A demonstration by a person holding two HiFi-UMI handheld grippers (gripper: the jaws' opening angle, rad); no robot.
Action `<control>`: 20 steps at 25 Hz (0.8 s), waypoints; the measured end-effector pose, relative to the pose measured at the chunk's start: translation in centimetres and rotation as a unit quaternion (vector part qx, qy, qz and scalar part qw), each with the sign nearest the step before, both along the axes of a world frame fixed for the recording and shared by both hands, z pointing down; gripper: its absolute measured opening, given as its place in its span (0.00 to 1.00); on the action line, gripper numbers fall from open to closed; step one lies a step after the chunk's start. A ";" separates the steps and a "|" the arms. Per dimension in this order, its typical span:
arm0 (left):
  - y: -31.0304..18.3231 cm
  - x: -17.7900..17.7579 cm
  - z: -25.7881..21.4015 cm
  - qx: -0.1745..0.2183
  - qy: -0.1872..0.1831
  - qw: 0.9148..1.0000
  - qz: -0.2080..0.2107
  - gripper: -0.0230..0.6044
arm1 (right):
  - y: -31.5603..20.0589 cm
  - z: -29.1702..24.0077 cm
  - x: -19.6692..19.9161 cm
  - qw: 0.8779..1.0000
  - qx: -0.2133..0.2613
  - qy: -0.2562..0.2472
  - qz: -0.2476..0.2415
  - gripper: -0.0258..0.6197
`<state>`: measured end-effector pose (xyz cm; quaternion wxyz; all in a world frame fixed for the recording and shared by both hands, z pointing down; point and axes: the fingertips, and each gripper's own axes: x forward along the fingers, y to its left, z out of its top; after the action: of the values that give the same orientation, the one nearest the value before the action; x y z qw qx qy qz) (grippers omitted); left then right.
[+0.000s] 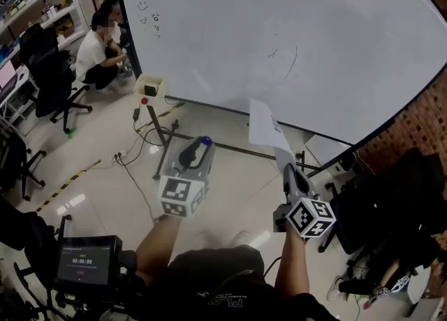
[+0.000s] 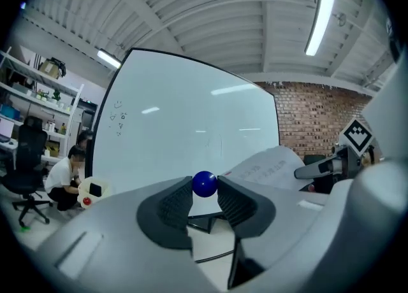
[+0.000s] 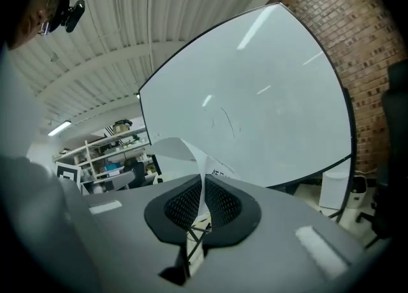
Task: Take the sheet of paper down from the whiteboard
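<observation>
In the head view, the sheet of paper [image 1: 266,125] is standing up from the right gripper [image 1: 285,161], which is pinching its lower edge, and it is looking clear of the whiteboard [image 1: 293,26]. The left gripper [image 1: 200,146] is carrying a small blue ball [image 1: 205,141], probably the magnet, at its tips. Faint scribbles [image 1: 149,21] are showing at the board's upper left, too small to read. The digits on the dark screen [image 1: 84,260] are likewise illegible.

In the left gripper view, the jaws are clenching the ball between their tips, with the sheet curling off to the right.

In the right gripper view, the jaws are clamping flat on the sheet. A line of print is showing on it but is unreadable. The hold is sitting near the sheet's edge, so a quick swing could tug the sheet free or tear it. The round ball could squirt out of its narrow pinch.
</observation>
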<state>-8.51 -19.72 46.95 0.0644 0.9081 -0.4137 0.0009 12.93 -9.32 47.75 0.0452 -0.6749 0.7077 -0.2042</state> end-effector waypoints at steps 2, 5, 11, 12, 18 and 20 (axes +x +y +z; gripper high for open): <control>0.8 0.1 1.1 -0.012 0.002 1.000 0.002 0.23 | 0.8 0.7 0.3 1.000 -0.015 0.023 0.007 0.06; 1.5 0.1 1.6 -0.018 0.006 1.000 -0.001 0.23 | 1.7 1.1 1.1 0.997 -0.030 0.068 0.023 0.06; 5.0 1.3 2.1 -0.013 -0.003 1.000 -0.015 0.23 | 5.1 1.6 2.6 0.996 -0.024 0.081 0.026 0.06; 5.9 1.7 2.1 -0.012 -0.003 1.000 -0.019 0.23 | 5.8 1.7 3.0 0.996 -0.021 0.081 0.023 0.06; 9.2 3.5 1.6 -0.005 -0.001 0.999 -0.032 0.23 | 8.6 1.2 4.6 0.995 -0.004 0.097 0.023 0.06; 9.8 3.8 1.2 -0.002 -0.002 0.999 -0.033 0.23 | 9.2 1.0 4.9 0.995 0.001 0.100 0.027 0.06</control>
<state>-4.70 -9.93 48.19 0.0653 0.8939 -0.4436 0.0009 17.84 -0.12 48.73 -0.0198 -0.7105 0.6906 -0.1337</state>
